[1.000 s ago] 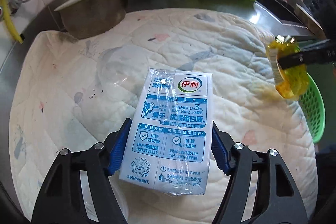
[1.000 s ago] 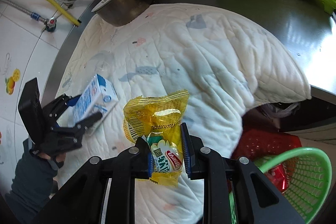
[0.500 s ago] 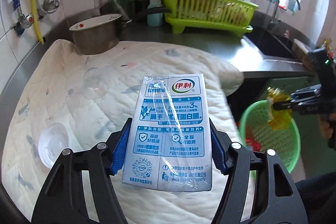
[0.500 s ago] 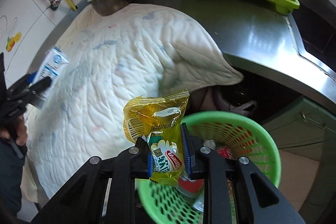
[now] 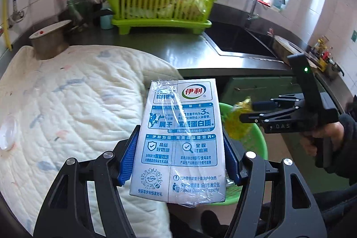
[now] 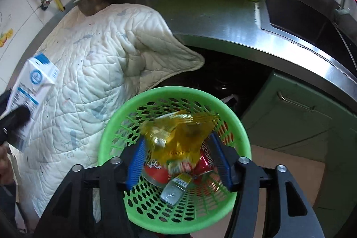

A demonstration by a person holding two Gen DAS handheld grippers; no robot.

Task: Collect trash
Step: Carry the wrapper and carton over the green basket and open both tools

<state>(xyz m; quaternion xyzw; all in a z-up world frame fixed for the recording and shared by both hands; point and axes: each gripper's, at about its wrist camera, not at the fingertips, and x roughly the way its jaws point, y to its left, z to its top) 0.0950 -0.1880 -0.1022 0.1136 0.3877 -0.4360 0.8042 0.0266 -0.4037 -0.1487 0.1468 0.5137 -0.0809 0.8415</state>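
Right gripper (image 6: 178, 162) jaws now spread wide; yellow wrapper (image 6: 178, 135) dropping into green basket (image 6: 107, 137), 1 item done. Left gripper (image 5: 178, 160) jaws grip milk carton (image 5: 178, 144), now nearer basket, next in.

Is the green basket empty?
No, the green basket already holds a red can and a small bottle.

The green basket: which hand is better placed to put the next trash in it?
Left. The left tongs grip the milk carton beside the green basket, so it only needs moving over the rim. The right tongs are open above the basket, with the blurred yellow wrapper between them.
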